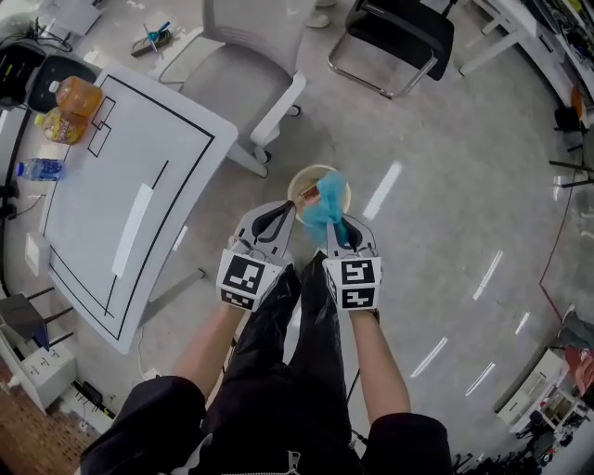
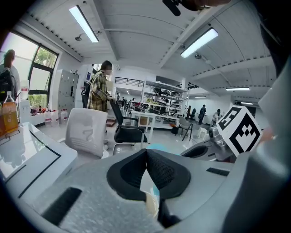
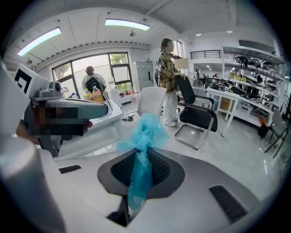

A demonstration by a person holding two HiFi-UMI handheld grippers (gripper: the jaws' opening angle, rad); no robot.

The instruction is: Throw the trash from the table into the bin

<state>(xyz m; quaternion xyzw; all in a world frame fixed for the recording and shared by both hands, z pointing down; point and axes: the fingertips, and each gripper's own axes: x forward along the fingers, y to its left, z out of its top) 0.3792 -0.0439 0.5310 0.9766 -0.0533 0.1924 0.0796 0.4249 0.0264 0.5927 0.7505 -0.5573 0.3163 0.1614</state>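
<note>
Bin (image 1: 295, 181) partly behind blue plastic wad (image 1: 325, 209), contents too small to tell, grey chair (image 1: 249, 56) and black chair (image 1: 401, 28) cut by top edge

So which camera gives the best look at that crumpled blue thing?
The right gripper view: the blue wad fills the middle, pinched between the right gripper's shut jaws. The head view shows it smaller, from above, over the bin. The left gripper view catches only a faint blue patch beyond its jaws.
</note>
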